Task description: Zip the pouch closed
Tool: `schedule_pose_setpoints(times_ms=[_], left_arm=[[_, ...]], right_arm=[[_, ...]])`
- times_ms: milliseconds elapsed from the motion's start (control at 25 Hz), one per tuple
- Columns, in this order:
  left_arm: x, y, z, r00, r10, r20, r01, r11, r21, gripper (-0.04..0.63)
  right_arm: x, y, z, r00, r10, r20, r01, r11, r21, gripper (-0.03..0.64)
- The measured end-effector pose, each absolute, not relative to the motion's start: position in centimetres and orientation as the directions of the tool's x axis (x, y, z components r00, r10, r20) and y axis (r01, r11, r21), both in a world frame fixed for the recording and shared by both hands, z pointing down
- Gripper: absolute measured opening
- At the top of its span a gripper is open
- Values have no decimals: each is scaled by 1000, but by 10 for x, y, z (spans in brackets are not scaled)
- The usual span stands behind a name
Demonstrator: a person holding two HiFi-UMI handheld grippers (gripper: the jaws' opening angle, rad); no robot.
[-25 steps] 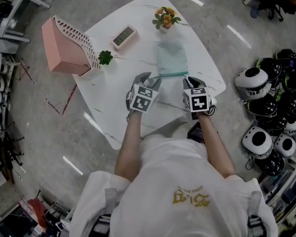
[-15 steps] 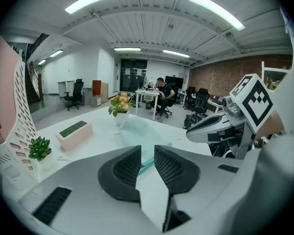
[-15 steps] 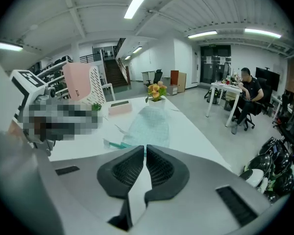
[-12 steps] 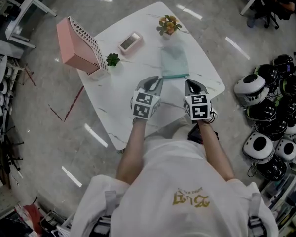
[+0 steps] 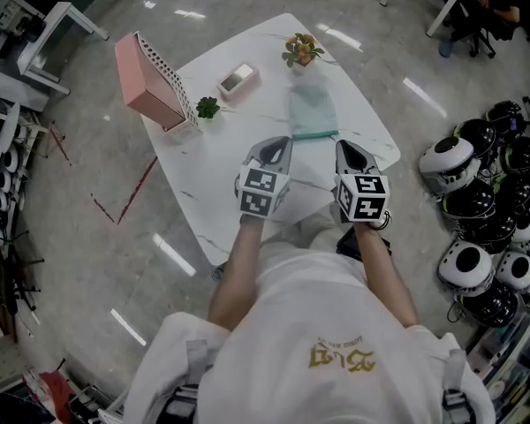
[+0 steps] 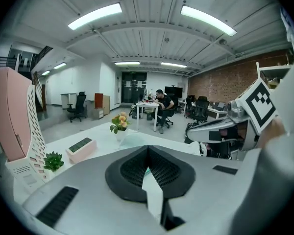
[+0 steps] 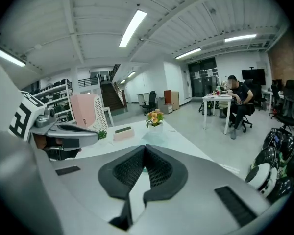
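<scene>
A translucent teal pouch lies flat on the white marble table, its darker zip edge nearest me. Both grippers hover above the table's near part, short of that edge and apart from the pouch. My left gripper is shut with nothing in it; its jaws have just been closing. My right gripper is shut and empty too, its jaws having just closed the last bit. In the left gripper view the pouch shows beyond the shut left gripper. In the right gripper view the pouch lies past the right gripper.
On the table's far side stand a pink slotted rack, a small green plant, a pink-and-white clock and a flower pot. Several black-and-white helmets lie on the floor at the right.
Both grippers have lifted up off the pouch's near edge and pulled slightly back. The left jaws went from wide open to shut, and the right jaws closed as well.
</scene>
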State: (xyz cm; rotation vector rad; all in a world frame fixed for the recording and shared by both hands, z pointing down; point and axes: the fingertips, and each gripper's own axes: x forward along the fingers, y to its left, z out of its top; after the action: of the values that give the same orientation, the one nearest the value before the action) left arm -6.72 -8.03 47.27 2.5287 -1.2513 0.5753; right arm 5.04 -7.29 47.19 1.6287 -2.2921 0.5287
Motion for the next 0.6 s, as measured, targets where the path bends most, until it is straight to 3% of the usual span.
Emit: schedule_pose_setpoints(times_ms=[600], left_arm=[[-76, -67, 464, 537, -725, 432, -824, -560, 84, 15]], right_arm=[[37, -54, 481, -348, -803, 485, -932, 351, -88, 12]])
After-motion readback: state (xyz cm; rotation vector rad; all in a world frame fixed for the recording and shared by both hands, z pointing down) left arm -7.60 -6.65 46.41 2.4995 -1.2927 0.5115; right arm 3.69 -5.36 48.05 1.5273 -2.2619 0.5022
